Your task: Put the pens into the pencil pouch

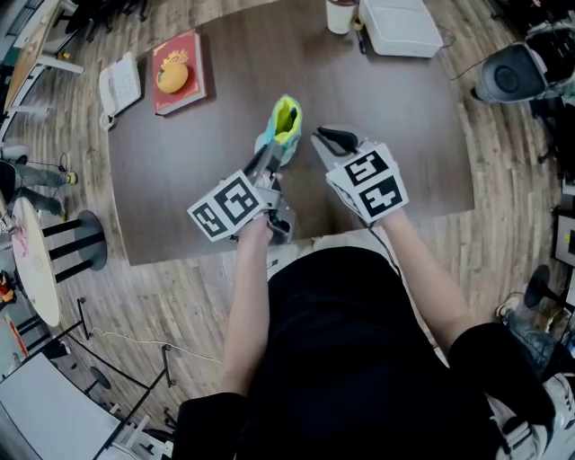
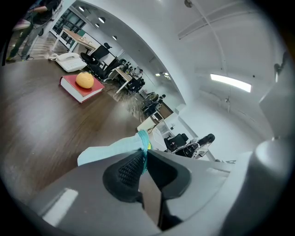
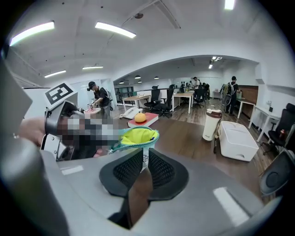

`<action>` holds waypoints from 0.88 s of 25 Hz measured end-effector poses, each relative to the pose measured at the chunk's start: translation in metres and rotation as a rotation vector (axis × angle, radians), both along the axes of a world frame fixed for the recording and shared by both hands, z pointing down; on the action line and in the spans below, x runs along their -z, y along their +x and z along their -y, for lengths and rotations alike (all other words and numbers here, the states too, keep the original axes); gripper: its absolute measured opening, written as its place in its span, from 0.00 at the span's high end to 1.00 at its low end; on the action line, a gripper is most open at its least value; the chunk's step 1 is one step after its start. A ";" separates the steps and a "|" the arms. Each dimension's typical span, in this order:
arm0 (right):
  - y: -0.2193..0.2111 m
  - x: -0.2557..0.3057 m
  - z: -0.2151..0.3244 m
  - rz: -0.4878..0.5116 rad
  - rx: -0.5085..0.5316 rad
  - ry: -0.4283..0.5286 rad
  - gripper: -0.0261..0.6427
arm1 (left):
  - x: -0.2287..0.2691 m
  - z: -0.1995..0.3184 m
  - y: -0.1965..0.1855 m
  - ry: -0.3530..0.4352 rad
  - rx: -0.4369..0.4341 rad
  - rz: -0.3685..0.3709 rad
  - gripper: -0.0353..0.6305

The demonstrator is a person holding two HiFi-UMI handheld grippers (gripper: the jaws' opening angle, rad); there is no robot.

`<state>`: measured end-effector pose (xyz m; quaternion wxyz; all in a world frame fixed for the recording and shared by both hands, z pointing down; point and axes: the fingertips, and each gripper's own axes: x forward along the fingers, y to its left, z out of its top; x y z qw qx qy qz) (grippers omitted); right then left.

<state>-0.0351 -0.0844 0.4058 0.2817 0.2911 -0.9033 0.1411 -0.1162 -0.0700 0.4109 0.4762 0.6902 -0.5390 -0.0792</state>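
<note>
Both sets of jaws are pinched on the pencil pouch [image 1: 286,121]: my left gripper [image 1: 269,154] nips its soft teal cloth side, my right gripper [image 1: 321,137] the pale panel just under the zip. The pouch hangs between them over the middle of the dark wooden table [image 1: 180,198], mouth gaping, teal zipper ringing a lime-yellow lining. There's print on that panel, too small to read.

Dark brown wooden table [image 1: 207,198], wood-plank floor around it. Left edge: white desk telephone [image 1: 119,87]. Just beside it: red book [image 1: 191,85], lying flat. Far edge: white tumbler [image 1: 340,15], upright. Next to it: white lidded box [image 1: 400,27]. Dark slim item [image 1: 359,36] between those two, too small to identify.
</note>
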 end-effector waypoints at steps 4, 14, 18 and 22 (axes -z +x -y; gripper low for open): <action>0.008 0.011 0.000 0.046 -0.021 0.013 0.89 | 0.005 0.003 0.008 0.021 -0.014 0.018 0.91; 0.031 0.034 0.001 0.100 -0.086 0.061 0.91 | 0.021 0.012 0.024 0.087 -0.059 0.131 0.91; 0.038 0.041 0.002 0.119 -0.115 0.077 0.92 | 0.027 0.015 0.031 0.116 -0.081 0.182 0.91; 0.041 0.045 0.002 0.140 -0.129 0.091 0.93 | 0.032 0.016 0.035 0.137 -0.095 0.216 0.91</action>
